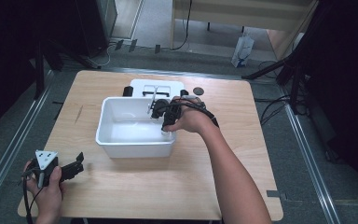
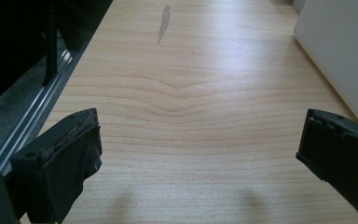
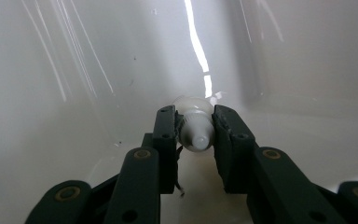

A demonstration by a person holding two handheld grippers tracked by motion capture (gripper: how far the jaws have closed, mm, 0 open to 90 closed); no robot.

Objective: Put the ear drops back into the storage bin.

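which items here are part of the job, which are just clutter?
In the job:
- white bulb-like item, clamped by the right gripper
- white tub, where the right gripper is working

Lying about:
- white tray-like thing behind the tub
- dark round disc beside it
- left gripper, jaws open over bare table

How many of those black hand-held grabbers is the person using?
2. The left gripper lies low at the near-left table corner, fingers apart; the right gripper reaches into the white tub, gripping a small white bulb.
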